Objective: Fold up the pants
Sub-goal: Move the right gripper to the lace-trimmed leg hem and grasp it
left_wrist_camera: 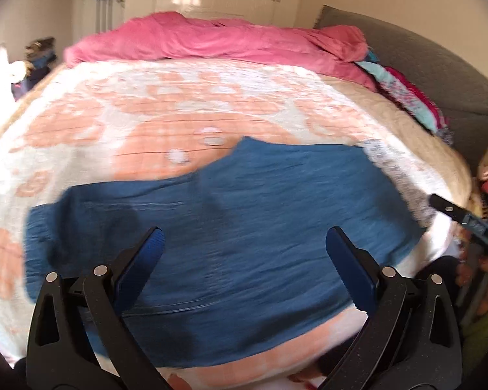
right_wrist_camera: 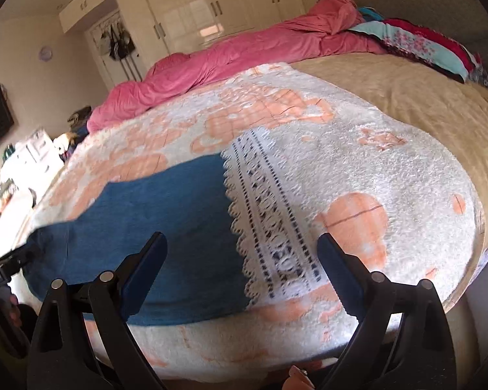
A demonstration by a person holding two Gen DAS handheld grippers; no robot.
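- The blue pants lie spread flat on the peach-and-white blanket, at the near edge of the bed, well apart from the pink quilt heaped at the far side.
- A white lace trim runs along one end of the pants; from the right wrist view it sits to the right of the blue cloth.
- The cloth looks thin, soft and light, with fine crinkles. It should fold easily but will sag and slide on the fluffy blanket, so I would pinch it at an edge or corner, likely near the lace end, rather than mid-panel.
- The left gripper hovers over the middle of the pants, jaws spread wide, holding nothing.
- The right gripper hovers over the lace end of the pants, pointing across the bed, jaws also wide apart and empty.
- Neither gripper touches the pants, as far as I can tell.
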